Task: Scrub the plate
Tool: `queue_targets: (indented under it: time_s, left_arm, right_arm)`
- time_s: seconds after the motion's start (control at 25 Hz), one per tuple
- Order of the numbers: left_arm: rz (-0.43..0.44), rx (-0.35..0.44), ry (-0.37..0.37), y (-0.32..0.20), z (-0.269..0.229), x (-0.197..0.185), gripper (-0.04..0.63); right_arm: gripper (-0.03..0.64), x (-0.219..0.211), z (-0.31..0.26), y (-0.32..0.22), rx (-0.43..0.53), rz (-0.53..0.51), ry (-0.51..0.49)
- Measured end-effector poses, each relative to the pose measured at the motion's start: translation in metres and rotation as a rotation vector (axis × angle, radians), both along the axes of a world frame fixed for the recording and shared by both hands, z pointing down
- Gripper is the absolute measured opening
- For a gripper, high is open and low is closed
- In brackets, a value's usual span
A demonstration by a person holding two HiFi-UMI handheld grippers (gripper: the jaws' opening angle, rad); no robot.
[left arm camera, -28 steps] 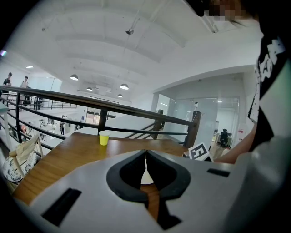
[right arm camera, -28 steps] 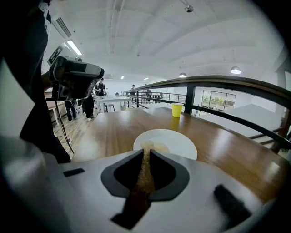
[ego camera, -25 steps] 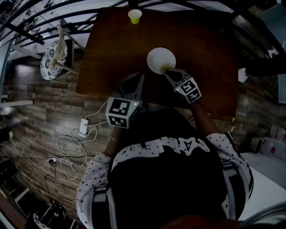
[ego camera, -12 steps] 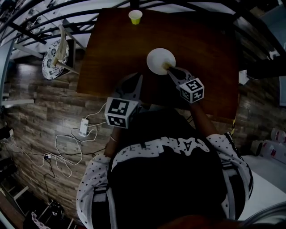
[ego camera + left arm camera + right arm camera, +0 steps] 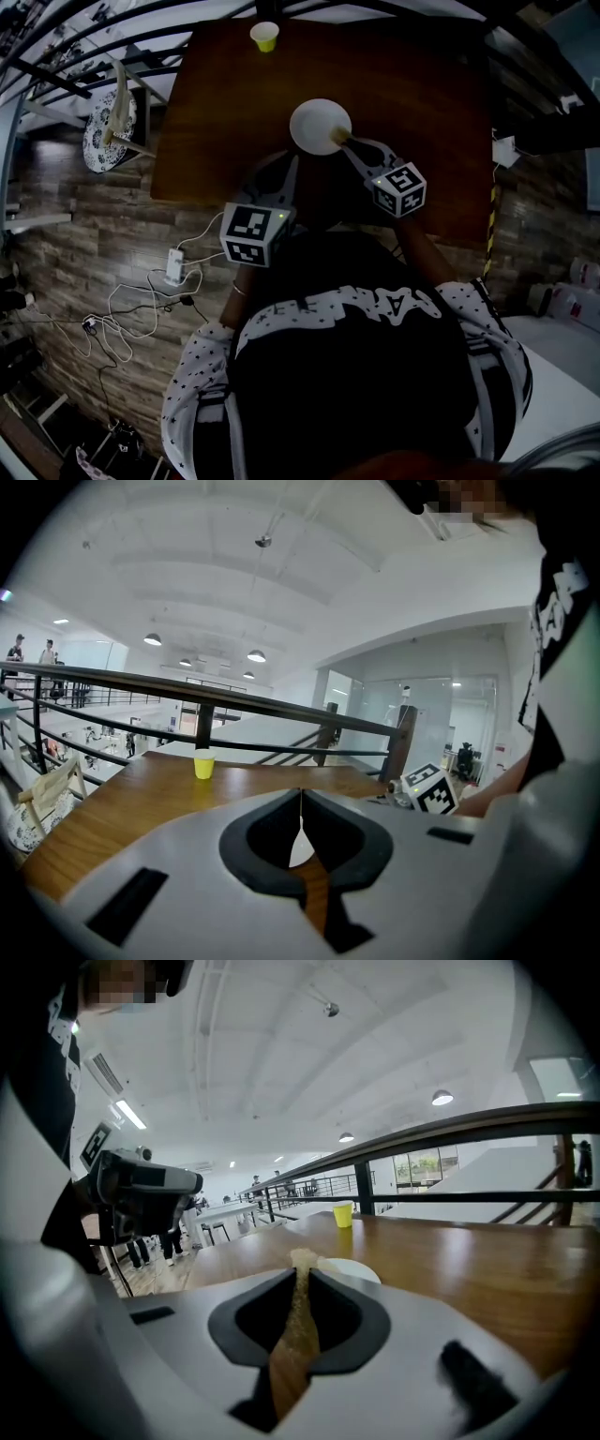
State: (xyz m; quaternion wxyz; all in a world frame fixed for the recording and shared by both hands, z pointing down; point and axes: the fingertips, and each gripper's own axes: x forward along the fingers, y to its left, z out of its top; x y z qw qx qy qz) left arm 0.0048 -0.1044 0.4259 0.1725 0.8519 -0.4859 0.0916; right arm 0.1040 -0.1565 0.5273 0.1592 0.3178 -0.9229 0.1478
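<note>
My right gripper (image 5: 302,1267) has its jaws shut on a thin tan sponge (image 5: 298,1326). The sponge stands edge-on between them and pokes a little past the tips. The plate (image 5: 317,122) lies flat on the brown surface (image 5: 422,84), straight ahead of those jaws. In the head view the sponge's tip sits at the plate's near right rim (touching it, as far as I can judge, since the tan end overlaps the white edge in the right gripper view too). The bare middle of the plate is therefore forward and to the left of the sponge, and I judge a scrubbing stroke has to run that way.

My left gripper (image 5: 292,165) is short of the plate on its near left side and not touching it. Its jaws are pressed together with nothing between them. The right gripper is the nearer of the two and the only one on the plate.

Nothing pins the plate down, so I expect a push from the right rim could slide it away from me. A yellow cup (image 5: 265,36) stands well apart at the far edge, out of the way.
</note>
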Motion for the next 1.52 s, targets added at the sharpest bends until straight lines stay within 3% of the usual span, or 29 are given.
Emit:
queue_targets:
  time_s: [0.24, 0.8, 1.52]
  left_arm:
    - [0.014, -0.016, -0.001, 0.002, 0.001, 0.027, 0.015]
    - [-0.06, -0.003, -0.018, 0.002, -0.005, 0.012, 0.015]
    - [-0.053, 0.002, -0.03, -0.002, -0.009, 0.014, 0.015]
  right_arm:
    - [0.049, 0.024, -0.012, 0.004, 0.013, -0.007, -0.04]
    - [0.049, 0.004, -0.054, 0.003, 0.072, -0.046, -0.14]
    - [0.049, 0.001, -0.09, 0.003, 0.127, -0.064, -0.18]
